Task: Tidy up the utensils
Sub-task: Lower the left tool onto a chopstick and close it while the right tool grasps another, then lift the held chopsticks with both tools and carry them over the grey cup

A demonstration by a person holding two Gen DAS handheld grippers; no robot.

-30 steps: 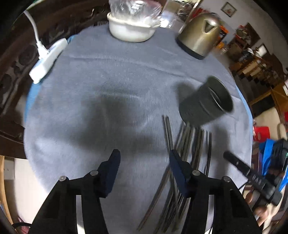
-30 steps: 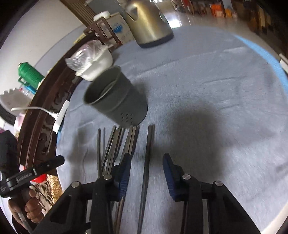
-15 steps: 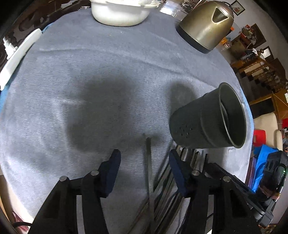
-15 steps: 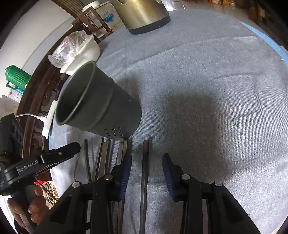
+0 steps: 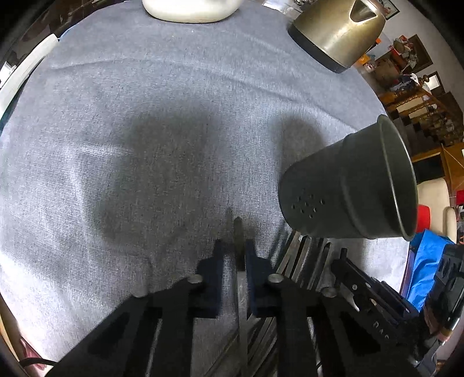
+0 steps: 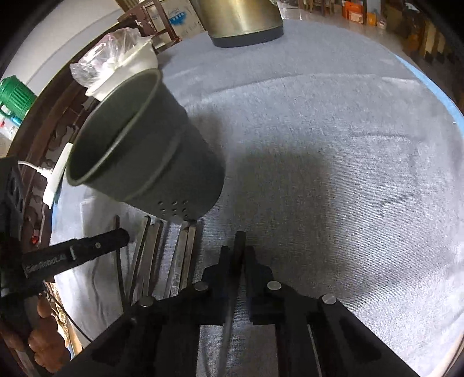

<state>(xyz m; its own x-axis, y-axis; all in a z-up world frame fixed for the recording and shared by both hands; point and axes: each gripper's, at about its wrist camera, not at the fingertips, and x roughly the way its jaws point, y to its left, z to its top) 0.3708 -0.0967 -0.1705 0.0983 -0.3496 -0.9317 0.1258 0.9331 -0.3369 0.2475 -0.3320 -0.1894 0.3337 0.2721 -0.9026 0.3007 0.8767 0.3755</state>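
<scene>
So basically nothing's sorted yet. On the big grey tablecloth sit a metal kettle and a white bowl at the far edge. The dark holder cup stands near the middle, and what shows of its inside looks empty. All the utensils lie flat right in front of it. Both the left gripper and the right gripper are clamped on a utensil, each gripper's piece still down on the cloth.

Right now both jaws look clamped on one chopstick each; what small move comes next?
Probably lift both chopsticks off the cloth: each sits pinched between shut jaws, and the holder stands open beside them.
</scene>
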